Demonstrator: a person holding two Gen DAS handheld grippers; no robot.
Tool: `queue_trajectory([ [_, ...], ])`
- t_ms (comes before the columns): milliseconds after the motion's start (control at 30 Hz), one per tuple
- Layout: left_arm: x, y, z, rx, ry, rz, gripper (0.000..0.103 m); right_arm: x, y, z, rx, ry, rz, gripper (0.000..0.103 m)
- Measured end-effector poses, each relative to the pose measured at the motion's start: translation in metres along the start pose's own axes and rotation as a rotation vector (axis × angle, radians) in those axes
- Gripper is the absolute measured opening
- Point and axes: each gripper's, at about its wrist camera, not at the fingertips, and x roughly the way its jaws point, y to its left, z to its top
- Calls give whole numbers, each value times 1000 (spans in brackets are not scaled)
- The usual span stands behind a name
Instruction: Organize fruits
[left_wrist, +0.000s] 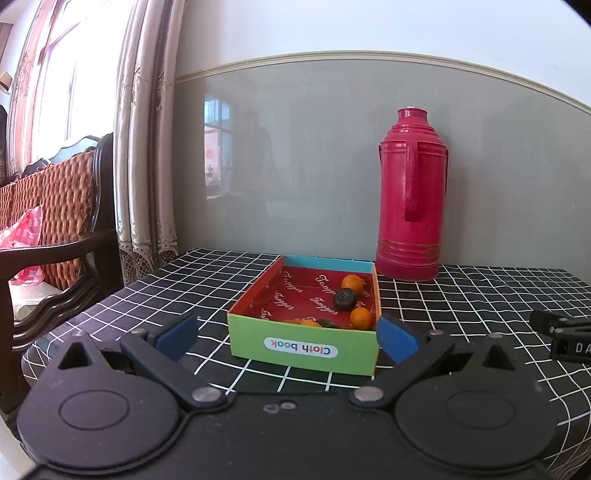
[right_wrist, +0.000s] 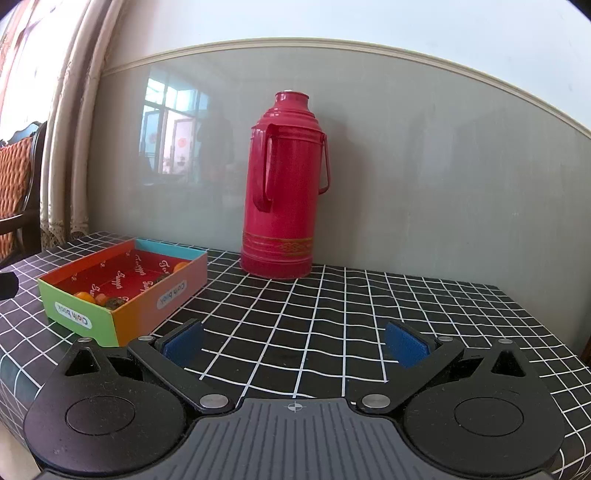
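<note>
A shallow colourful cardboard box (left_wrist: 295, 349) marked "Cloth book" sits on the black checked tablecloth. Inside it lie several small fruits: two oranges (left_wrist: 352, 283) (left_wrist: 361, 318), a dark round fruit (left_wrist: 345, 299), and more orange and dark pieces at the near wall (left_wrist: 310, 323). My left gripper (left_wrist: 288, 338) is open and empty, its blue pads either side of the box's near wall, just in front of it. My right gripper (right_wrist: 293, 343) is open and empty over bare cloth, right of the box (right_wrist: 122, 291).
A tall red thermos (left_wrist: 412, 199) stands against the grey wall behind the box's right corner; it also shows in the right wrist view (right_wrist: 284, 188). A wooden armchair (left_wrist: 55, 229) and curtains stand left of the table. The right gripper's tip (left_wrist: 565, 336) shows at the right edge.
</note>
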Motion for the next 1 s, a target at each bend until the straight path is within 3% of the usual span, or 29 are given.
queue_trajectory([
  [1000,-2,0,0,9,-6,-1,97,0,2,0,7,5,-6,103],
])
